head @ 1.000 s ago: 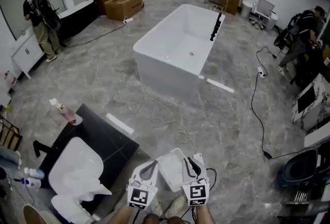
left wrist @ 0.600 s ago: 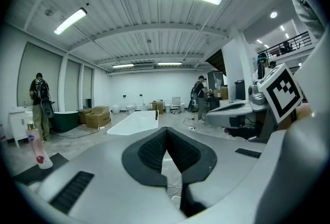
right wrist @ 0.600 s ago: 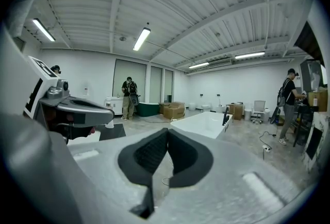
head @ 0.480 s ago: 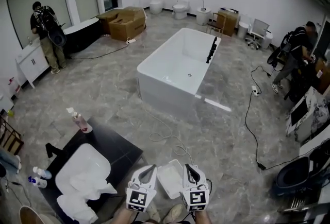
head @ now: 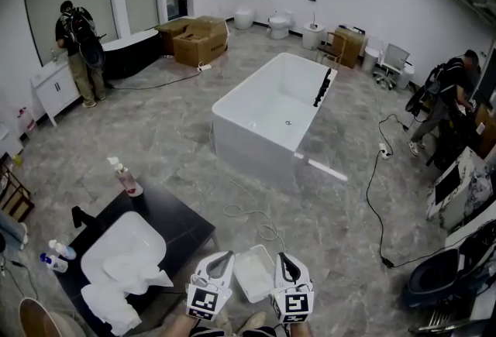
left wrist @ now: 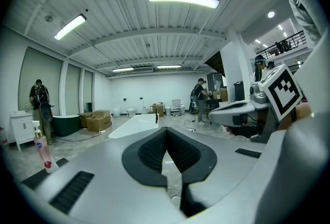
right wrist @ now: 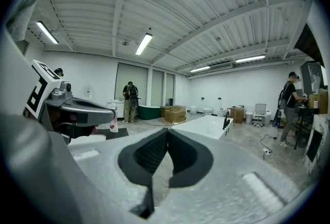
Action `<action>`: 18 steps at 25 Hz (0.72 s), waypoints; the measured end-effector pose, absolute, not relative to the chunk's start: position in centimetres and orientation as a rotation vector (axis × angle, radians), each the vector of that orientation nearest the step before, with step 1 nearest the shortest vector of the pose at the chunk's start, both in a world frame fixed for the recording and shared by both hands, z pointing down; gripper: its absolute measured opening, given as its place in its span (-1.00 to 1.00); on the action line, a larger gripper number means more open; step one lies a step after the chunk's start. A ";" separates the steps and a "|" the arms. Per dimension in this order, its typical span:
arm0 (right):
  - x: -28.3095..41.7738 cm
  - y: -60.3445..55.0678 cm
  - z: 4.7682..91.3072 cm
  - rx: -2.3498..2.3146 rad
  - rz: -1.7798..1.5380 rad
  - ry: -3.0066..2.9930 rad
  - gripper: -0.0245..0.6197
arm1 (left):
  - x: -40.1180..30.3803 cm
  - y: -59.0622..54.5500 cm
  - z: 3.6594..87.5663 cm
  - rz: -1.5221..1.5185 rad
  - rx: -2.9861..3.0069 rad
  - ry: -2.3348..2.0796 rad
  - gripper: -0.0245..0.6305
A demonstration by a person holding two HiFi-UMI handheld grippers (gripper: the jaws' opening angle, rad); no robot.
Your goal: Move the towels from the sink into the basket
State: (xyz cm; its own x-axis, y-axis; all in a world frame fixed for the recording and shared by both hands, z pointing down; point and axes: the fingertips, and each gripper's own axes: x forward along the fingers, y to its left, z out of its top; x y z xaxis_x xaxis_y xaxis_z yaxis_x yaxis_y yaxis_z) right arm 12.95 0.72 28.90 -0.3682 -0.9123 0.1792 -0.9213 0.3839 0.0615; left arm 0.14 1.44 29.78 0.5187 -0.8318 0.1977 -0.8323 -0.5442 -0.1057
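towels [head: 116, 300]: white, bunched in the sink [head: 128, 231] at near left, and spilling over its near rim onto the black worktop [head: 182, 227]. By the look of it, none has been moved yet.
basket [head: 254, 275]: white, on the floor just right of the worktop. It looks empty. It sits near the sink, likely so each towel needs only a short carry.
left gripper [head: 223, 258]: fingers pressed together on nothing, beside the basket's left edge and well apart from the towels.
right gripper [head: 284, 258]: fingers closed and empty too, at the basket's right edge.
pose: both grippers sit side by side and near level, aimed across the room at the far bathtub [head: 271, 107] rather than down. I read this as a ready stance before the first reach.
next need: a swing left and down to the sink, with fingers opened first to pinch cloth.
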 end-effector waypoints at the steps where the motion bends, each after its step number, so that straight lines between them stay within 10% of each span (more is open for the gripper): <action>1: 12.7 0.8 28.9 1.640 0.075 -2.460 -0.92 | 0.1 1.5 29.8 0.355 2.736 -1.501 -0.90; 18: -1.1 0.0 28.5 1.241 0.054 -2.684 -0.92 | -11.3 2.9 29.0 0.340 2.486 -1.848 -0.90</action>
State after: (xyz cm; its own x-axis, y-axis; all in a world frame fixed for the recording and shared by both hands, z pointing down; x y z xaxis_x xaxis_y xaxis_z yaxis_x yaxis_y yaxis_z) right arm -1.07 0.03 28.47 -0.6339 -0.7518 0.1813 -0.7585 0.6502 0.0437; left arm -11.31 2.93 29.03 0.2731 -0.9432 0.1893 -0.9488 -0.2966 -0.1089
